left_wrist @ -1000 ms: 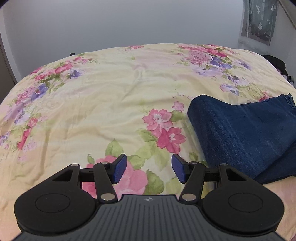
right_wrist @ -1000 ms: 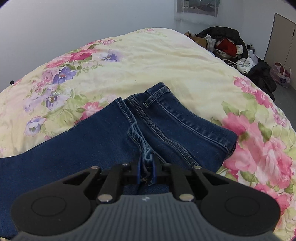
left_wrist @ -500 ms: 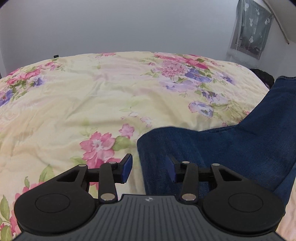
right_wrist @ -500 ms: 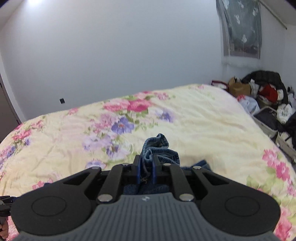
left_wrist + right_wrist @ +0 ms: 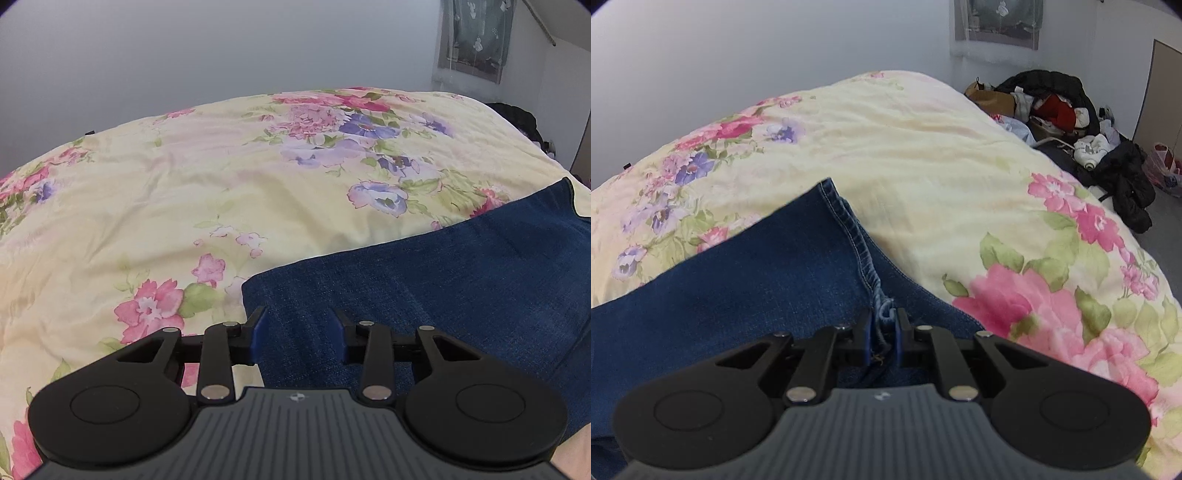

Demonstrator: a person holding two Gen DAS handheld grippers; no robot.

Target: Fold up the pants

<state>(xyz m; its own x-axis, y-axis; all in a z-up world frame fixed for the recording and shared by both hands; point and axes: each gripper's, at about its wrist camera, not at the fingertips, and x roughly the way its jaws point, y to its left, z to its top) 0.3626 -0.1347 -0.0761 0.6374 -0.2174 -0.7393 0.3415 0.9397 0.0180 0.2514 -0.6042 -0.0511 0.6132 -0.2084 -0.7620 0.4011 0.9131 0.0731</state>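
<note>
Dark blue jeans (image 5: 436, 280) lie on a floral bedspread (image 5: 221, 177). In the left wrist view my left gripper (image 5: 298, 328) is open over the left end of the jeans, with denim between and below its blue pads. In the right wrist view my right gripper (image 5: 883, 326) is shut on the bunched seam of the jeans (image 5: 757, 280), which spread to the left. A stitched edge runs from the jaws up to a denim corner (image 5: 827, 186).
The yellow bedspread (image 5: 923, 155) with pink and purple flowers fills both views. A pile of dark clothes and bags (image 5: 1067, 122) lies on the floor beyond the bed's right side. A grey wall stands behind the bed.
My right gripper lifted the jeans, then came back down with them still gripped; the waistband has been folded out of sight. My left gripper moved right, onto the jeans' end.
</note>
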